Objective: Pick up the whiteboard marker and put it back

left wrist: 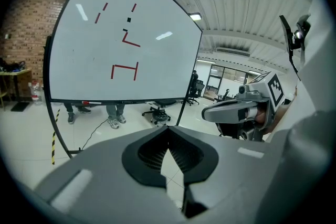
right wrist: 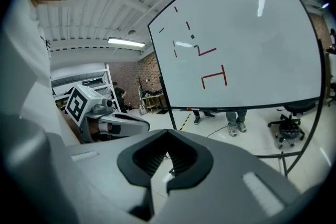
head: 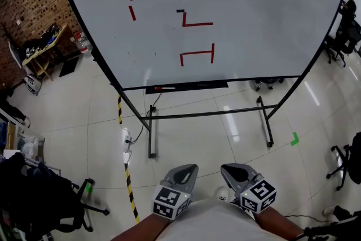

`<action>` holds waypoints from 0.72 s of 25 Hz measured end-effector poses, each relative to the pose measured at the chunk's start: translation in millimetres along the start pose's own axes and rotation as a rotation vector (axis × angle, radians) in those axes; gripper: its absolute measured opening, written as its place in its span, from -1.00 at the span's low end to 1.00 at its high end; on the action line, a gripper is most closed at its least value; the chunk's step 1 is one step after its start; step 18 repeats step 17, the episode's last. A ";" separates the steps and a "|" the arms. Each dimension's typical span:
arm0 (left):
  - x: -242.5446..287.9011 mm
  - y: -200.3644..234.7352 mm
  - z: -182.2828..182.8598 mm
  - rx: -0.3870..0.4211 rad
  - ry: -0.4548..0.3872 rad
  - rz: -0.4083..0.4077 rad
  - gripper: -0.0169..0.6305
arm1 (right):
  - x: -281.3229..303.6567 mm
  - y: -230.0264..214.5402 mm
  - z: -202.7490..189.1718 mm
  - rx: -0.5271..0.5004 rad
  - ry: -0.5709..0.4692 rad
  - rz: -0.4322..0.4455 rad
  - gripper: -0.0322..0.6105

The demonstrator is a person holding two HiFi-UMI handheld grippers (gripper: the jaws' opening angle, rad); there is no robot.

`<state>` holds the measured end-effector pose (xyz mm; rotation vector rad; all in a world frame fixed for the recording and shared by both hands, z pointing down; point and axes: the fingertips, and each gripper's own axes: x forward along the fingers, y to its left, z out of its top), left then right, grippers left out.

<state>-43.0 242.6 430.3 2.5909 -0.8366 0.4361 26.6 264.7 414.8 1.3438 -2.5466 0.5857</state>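
Observation:
The whiteboard marker (head: 164, 88), white with a red cap, lies on the black tray (head: 197, 86) under the whiteboard (head: 225, 14). The board carries several red line marks. My left gripper (head: 187, 171) and right gripper (head: 231, 170) hang side by side close to my body, well short of the board, and both are shut with nothing in them. In the left gripper view the jaws (left wrist: 168, 129) meet at their tips, and the marker (left wrist: 85, 103) shows far off on the tray. The right gripper view shows the same of its jaws (right wrist: 168, 134), with the marker (right wrist: 195, 108) small on the distant tray.
The board stands on a black metal frame with floor feet (head: 265, 121). A yellow-black tape line (head: 128, 178) and a power strip (head: 126, 144) lie at the left. Office chairs (head: 350, 161) and a cluttered desk (head: 45, 45) ring the area. People's legs (left wrist: 113, 113) show behind the board.

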 end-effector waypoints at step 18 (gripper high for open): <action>5.0 -3.2 1.5 0.011 0.004 0.004 -0.90 | 1.4 -3.8 -0.9 -0.003 0.000 -0.005 -0.90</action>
